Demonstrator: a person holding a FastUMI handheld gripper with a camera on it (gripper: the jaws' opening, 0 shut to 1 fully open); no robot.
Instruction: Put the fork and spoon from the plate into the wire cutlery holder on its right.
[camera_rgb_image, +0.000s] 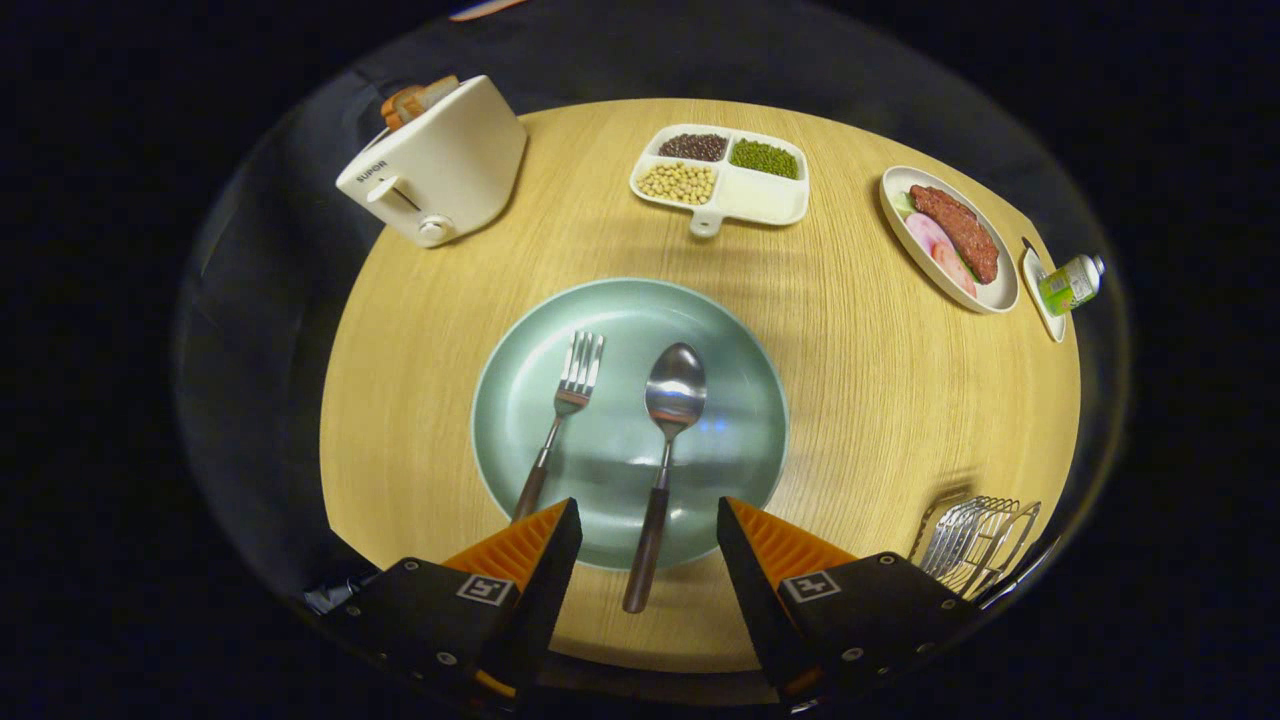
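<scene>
While the round wooden worktop (880, 400) spreads out ahead, a white toaster (435, 165) sits at its far left edge with bread in its slot. Nearer and toward the middle lies a pale green plate (740, 350), just ahead of the fingers. On the plate's left half rests the fork (565, 410), tines pointing away, its dark handle running back toward the left finger. Beside it, apart from it, lies the spoon (665, 450), bowl facing up; its dark handle crosses the plate's near rim and ends on the wood between the two fingers. The claw (648, 525) is spread wide and holds nothing, both fingers hovering over the plate's near edge. Beyond the plate stands a white divided dish (760, 200) with beans in three compartments. Farther right sits an oval plate of meat slices (990, 295), with a small green bottle (1070, 283) just beside it. Nearest on the right, well apart from the plate, stands the wire cutlery holder (975, 545).
</scene>
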